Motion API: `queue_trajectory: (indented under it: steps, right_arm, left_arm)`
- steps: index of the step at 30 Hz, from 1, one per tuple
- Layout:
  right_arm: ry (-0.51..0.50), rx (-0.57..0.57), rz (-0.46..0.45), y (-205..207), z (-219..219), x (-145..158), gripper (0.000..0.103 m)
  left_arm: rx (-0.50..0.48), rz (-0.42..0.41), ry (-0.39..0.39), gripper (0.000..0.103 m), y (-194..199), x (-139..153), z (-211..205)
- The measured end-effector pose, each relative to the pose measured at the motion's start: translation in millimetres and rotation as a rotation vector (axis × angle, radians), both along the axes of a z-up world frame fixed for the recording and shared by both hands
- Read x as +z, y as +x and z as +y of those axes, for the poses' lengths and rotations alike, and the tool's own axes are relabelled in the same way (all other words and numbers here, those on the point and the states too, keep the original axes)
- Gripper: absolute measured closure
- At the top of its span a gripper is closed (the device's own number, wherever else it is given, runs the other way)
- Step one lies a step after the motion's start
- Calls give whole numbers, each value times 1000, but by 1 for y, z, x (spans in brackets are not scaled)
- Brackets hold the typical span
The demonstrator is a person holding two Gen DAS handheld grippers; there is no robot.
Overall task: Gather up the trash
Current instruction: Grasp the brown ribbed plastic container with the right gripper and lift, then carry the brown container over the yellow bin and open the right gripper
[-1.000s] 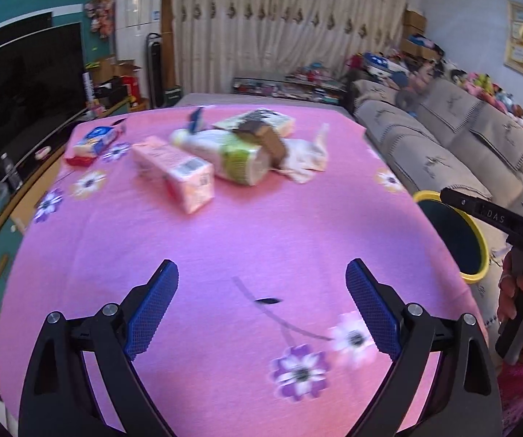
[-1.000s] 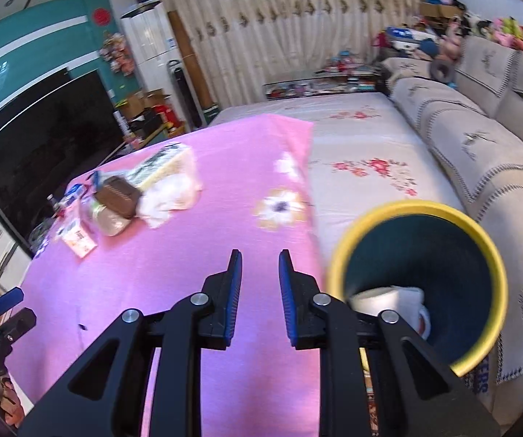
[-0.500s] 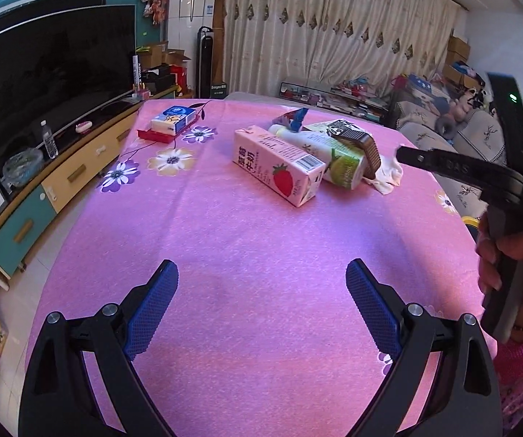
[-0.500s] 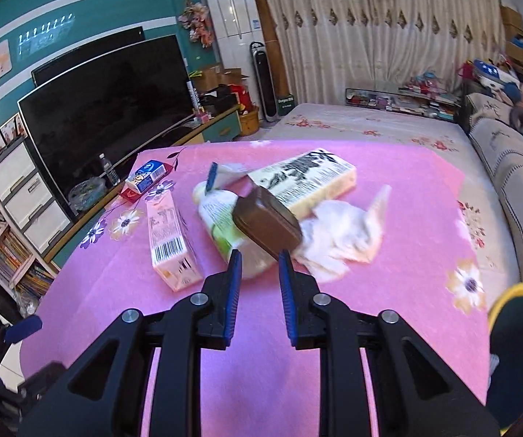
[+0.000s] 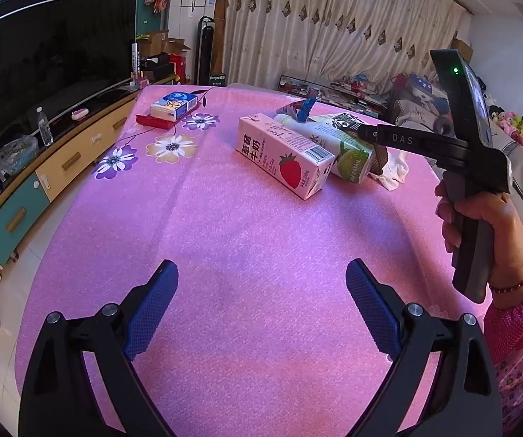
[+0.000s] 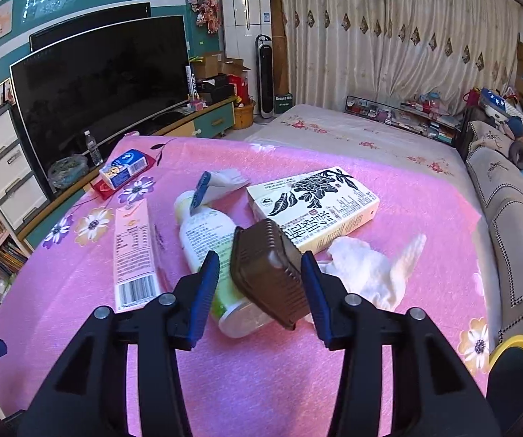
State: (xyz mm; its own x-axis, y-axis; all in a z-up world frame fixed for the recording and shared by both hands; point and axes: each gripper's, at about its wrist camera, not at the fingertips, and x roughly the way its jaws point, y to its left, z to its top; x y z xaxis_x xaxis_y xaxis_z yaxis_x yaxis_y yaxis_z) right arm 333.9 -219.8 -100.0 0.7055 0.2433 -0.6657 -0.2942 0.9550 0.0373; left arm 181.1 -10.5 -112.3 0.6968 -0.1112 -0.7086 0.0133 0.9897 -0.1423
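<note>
A: Two grippers over one table, its pink flowered cloth (image 5: 225, 255) the biggest thing in sight. What lies on it?

B: A cluster of trash toward the far right corner of the table. The largest piece is a cream tea carton (image 6: 314, 205) printed with black leaves, lying flat. Next, a pink strawberry milk carton (image 5: 285, 158) on its side, at the cluster's left. Between those two lies a white and green bottle (image 6: 210, 244), also on its side, with a crumpled white tissue (image 6: 367, 273) at the right of the heap.

A: And the smaller bits?

B: A brown ribbed plastic tray (image 6: 268, 273) sits tilted on the bottle's base. Behind the bottle's cap lies a white wrapper with a blue end (image 6: 212, 184). Near the far left edge, well apart from the heap, a blue tissue pack (image 5: 174, 105) rests on a red tray (image 5: 148, 121).

A: The right gripper (image 6: 260, 279)?

B: Its blue pads are parted, one on each side of the brown tray, with a gap visible at the left pad; I cannot tell whether the right pad touches.

A: The left gripper (image 5: 261, 293)?

B: Spread wide above bare cloth near the table's near edge, holding nothing. A yellow-rimmed bin (image 6: 514, 344) shows beyond the right edge.
</note>
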Motion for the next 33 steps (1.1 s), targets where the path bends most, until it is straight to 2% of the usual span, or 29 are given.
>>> queue_trajectory:
  steps: [5,9,16,26,33]
  right_arm:
    - [-11,6,11,7,-3,-6,58]
    - [0,6,15,10,-5,-9,62]
    - [37,-10,-4,-2,-17,3,63]
    - [117,-16,-51,-56,-53,31,63]
    - [185,-134,-88,-105,-125,31,63]
  left_arm:
    - [-9,8,-2,11,2,-3,-3]
    - [-17,14,-2,11,3,-5,-6]
    - [-20,14,2,11,3,-6,-8]
    - [-41,16,10,11,4,-7,-19]
    - [-63,24,16,11,7,-9,-29]
